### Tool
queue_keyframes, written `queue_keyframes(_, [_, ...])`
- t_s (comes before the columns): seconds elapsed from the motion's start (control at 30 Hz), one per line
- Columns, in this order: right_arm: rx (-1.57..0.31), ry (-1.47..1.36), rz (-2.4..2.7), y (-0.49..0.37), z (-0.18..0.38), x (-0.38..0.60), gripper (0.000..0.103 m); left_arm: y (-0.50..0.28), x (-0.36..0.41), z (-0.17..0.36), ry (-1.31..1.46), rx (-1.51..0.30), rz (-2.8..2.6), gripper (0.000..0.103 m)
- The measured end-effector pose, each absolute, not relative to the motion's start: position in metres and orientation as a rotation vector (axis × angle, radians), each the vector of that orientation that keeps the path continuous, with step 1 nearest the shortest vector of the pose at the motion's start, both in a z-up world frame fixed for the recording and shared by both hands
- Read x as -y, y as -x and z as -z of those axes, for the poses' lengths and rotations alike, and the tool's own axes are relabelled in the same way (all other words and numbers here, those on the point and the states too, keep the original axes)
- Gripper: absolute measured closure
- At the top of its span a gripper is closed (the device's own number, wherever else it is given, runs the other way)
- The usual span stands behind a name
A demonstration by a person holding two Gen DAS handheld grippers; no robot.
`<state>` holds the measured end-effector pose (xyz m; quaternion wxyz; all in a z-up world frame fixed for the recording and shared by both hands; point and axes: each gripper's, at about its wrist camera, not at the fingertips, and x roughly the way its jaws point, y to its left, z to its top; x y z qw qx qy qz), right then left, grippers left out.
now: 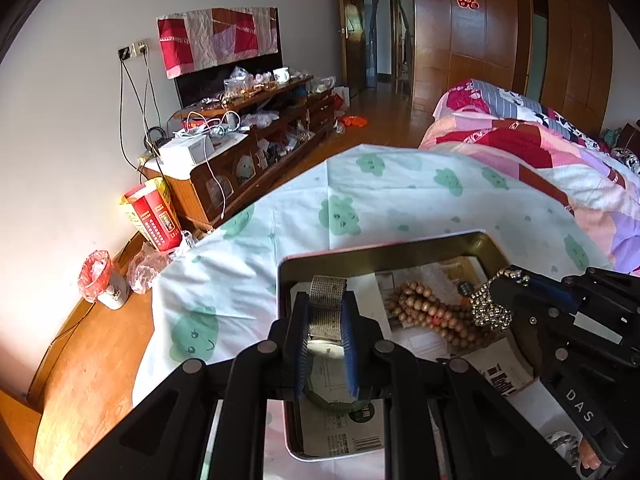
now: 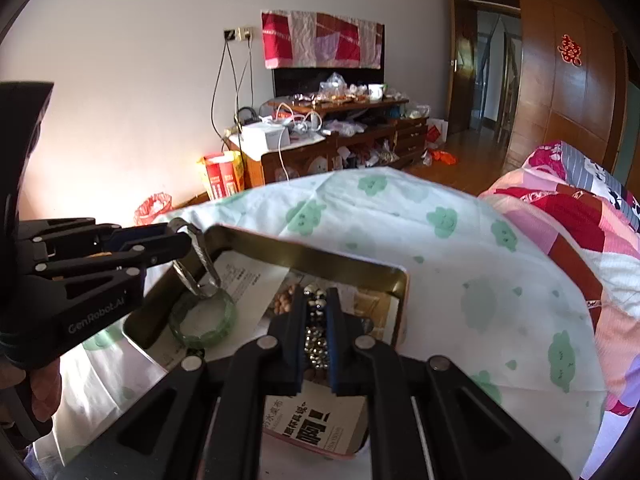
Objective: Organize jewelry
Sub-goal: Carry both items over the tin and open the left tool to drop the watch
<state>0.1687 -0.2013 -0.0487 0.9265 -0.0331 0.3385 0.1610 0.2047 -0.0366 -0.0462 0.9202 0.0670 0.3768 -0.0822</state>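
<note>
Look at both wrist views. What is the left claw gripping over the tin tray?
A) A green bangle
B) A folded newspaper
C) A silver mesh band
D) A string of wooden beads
C: the left claw is shut on the silver mesh band, while the wooden beads and green bangle lie in the tin tray.

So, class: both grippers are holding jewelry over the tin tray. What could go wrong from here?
1. The mesh watch band is pinched only by its strap in the left gripper; it could slip and knock the green bangle.
2. The sparkly bracelet in the right gripper may tangle with the wooden beads below.
</note>
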Motion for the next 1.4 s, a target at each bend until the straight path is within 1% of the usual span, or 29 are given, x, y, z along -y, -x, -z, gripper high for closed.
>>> queue_keyframes(0.27, [-0.745, 0.081, -0.323, -0.174, 0.071, 0.195, 0.093, -0.206, 0.043, 0.054, -0.191, -0.772, 0.165, 0.088])
queue_keyframes(0.7, [-0.755, 0.111, -0.287, -0.177, 0.075, 0.194, 0.092, -0.214, 0.042, 0.063, -0.17, -0.797, 0.155, 0.087])
queue_keyframes(0.77, [-0.756, 0.114, -0.274, -0.177, 0.077, 0.195, 0.092, -0.215, 0.042, 0.065, -0.181, -0.806, 0.143, 0.081])
queue_keyframes(0.8, [-0.762, 0.112, -0.273, -0.178, 0.078, 0.195, 0.091, -0.214, 0.042, 0.066, -0.186, -0.806, 0.139, 0.069])
queue_keyframes(0.83, [-0.765, 0.111, -0.271, -0.178, 0.079, 0.196, 0.087, -0.212, 0.042, 0.065, -0.19, -0.799, 0.134, 0.052])
queue_keyframes(0.87, [-0.765, 0.108, -0.266, -0.178, 0.079, 0.196, 0.082, -0.21, 0.041, 0.064, -0.191, -0.784, 0.124, 0.044])
queue_keyframes(0.9, [-0.764, 0.106, -0.261, -0.177, 0.079, 0.197, 0.08, -0.207, 0.041, 0.062, -0.189, -0.759, 0.116, 0.032])
queue_keyframes(0.93, [-0.762, 0.105, -0.256, -0.176, 0.079, 0.197, 0.073, -0.205, 0.039, 0.06, -0.184, -0.748, 0.117, 0.029])
queue_keyframes(0.97, [-0.759, 0.104, -0.25, -0.175, 0.08, 0.198, 0.064, -0.205, 0.038, 0.06, -0.18, -0.748, 0.125, 0.029])
queue_keyframes(1.03, [-0.755, 0.102, -0.243, -0.174, 0.08, 0.199, 0.058, -0.206, 0.038, 0.061, -0.186, -0.759, 0.121, 0.029])
queue_keyframes(1.13, [-0.756, 0.105, -0.23, -0.172, 0.08, 0.2, 0.058, -0.206, 0.035, 0.061, -0.188, -0.762, 0.109, 0.029])
queue_keyframes(1.17, [-0.756, 0.104, -0.223, -0.172, 0.08, 0.201, 0.055, -0.207, 0.033, 0.062, -0.184, -0.765, 0.106, 0.029])
queue_keyframes(1.3, [-0.751, 0.087, -0.223, -0.167, 0.077, 0.205, 0.055, -0.206, 0.028, 0.064, -0.177, -0.773, 0.094, 0.029])
queue_keyframes(1.4, [-0.742, 0.09, -0.221, -0.165, 0.076, 0.206, 0.052, -0.204, 0.024, 0.064, -0.17, -0.777, 0.087, 0.029])
